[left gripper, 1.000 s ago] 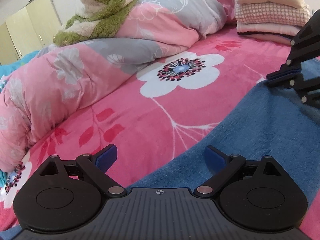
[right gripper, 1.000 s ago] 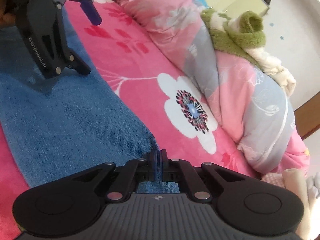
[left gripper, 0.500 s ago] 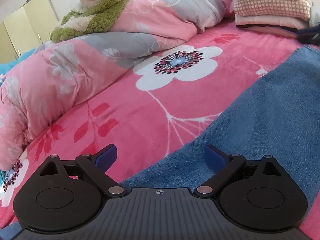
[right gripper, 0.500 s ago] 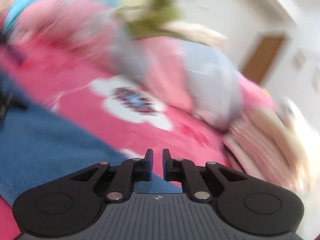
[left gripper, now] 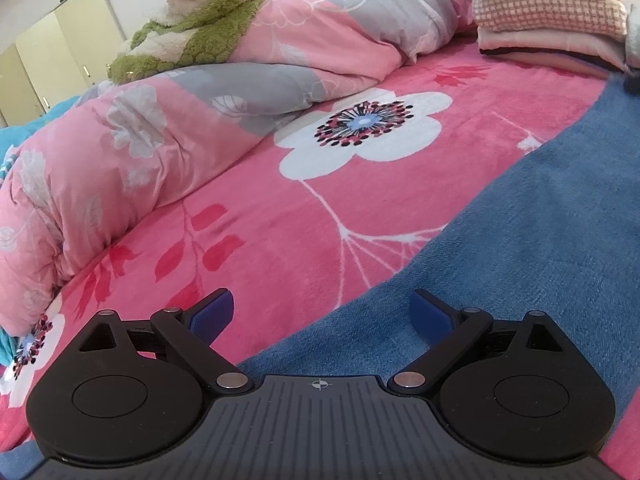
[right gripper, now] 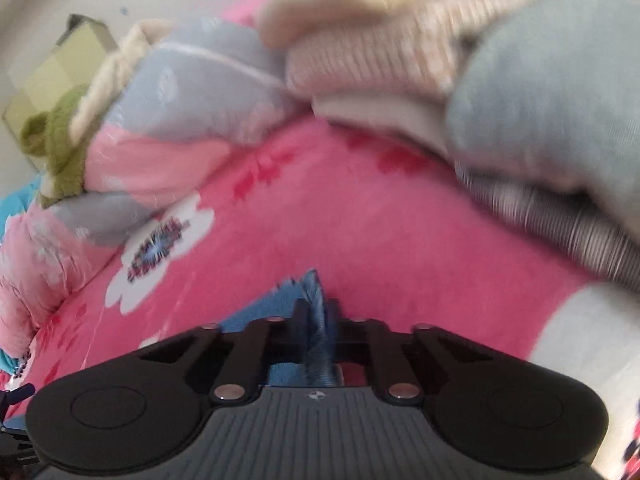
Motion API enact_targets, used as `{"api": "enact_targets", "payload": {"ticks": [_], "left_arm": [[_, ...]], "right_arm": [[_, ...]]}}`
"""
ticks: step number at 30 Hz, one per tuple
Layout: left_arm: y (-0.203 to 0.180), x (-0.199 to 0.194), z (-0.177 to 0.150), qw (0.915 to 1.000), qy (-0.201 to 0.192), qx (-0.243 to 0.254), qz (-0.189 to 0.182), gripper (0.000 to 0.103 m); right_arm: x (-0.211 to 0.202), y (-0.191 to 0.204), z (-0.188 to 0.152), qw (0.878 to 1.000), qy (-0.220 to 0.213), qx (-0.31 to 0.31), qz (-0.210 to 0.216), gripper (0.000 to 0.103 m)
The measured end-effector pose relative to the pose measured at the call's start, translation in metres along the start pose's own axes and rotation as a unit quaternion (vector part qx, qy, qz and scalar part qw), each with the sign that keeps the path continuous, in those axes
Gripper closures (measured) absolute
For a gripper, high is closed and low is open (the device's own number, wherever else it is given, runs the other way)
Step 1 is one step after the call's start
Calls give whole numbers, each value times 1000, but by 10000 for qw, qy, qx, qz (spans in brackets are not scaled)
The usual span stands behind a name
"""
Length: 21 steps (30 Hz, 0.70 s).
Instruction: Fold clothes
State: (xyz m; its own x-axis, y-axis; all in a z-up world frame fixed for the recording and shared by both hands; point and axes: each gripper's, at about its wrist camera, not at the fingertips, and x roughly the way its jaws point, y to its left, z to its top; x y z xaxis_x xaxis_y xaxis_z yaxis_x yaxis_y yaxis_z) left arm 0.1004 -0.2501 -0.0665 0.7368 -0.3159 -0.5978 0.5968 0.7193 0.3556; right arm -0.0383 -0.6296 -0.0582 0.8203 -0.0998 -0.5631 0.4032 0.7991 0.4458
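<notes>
Where the jeans (left gripper: 540,248) lay spread flat on the pink flowered blanket (left gripper: 304,216), they covered the lower right of the left wrist view and ran under the left gripper (left gripper: 322,314). The fingers of the left gripper stood wide apart, with the blue pads (left gripper: 212,314) clear of the cloth. One pad sat over the blanket and the other over the denim. Nothing was held between them.

In the right wrist view, an edge of the jeans (right gripper: 316,320) stood up in a thin fold between the fingers of the right gripper (right gripper: 318,316). The fingers were drawn together on that fold and clamped it. The view was blurred, so finer detail of the grip could not be read.

Beyond the jeans, a large white flower (left gripper: 360,132) was printed on the blanket. A rolled pink and grey quilt (left gripper: 168,128) lay along the far side of the bed. A green and cream fleece (left gripper: 188,12) rested on top of the quilt. A stack of folded clothes (left gripper: 548,12) sat at the far right corner of the bed, beside the quilt. In the right wrist view, a grey garment (right gripper: 552,92) lay next to that stack. A pale yellow wardrobe (left gripper: 52,64) stood against the wall behind the bed.
</notes>
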Motion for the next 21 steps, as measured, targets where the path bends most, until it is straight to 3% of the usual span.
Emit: {"api": "enact_targets", "payload": {"ticks": [3,7,11,13,14,18,21], "left_arm": [[1,-1,0,9999,20,-4,114,7],[3,-1,-3,9998,63,-83,155,7],[5,-1,-3,9998,77,-138,131,7],[6,-1,-4,9998,77,-166,118,7],[6,-1,-4,9997,80,-189,121,6],[5,0,-4,9995,87,-242,156,6],[6,1,-5,9993,91,-336,142,5]], "right_arm": [[-7,-2,4,9993,-309,-28,229,99],[10,-11,5,9993,-233,131,256,99],[29,-26,0,9988,64,476,97,98],[12,-23,2,9983,-133,541,-165,91],[2,-17,3,9982,-280,438,-301,91],[-36,32,-7,9936,-822,-756,-156,91],[-26,68,-30,9857,-345,-1584,465,91]]}}
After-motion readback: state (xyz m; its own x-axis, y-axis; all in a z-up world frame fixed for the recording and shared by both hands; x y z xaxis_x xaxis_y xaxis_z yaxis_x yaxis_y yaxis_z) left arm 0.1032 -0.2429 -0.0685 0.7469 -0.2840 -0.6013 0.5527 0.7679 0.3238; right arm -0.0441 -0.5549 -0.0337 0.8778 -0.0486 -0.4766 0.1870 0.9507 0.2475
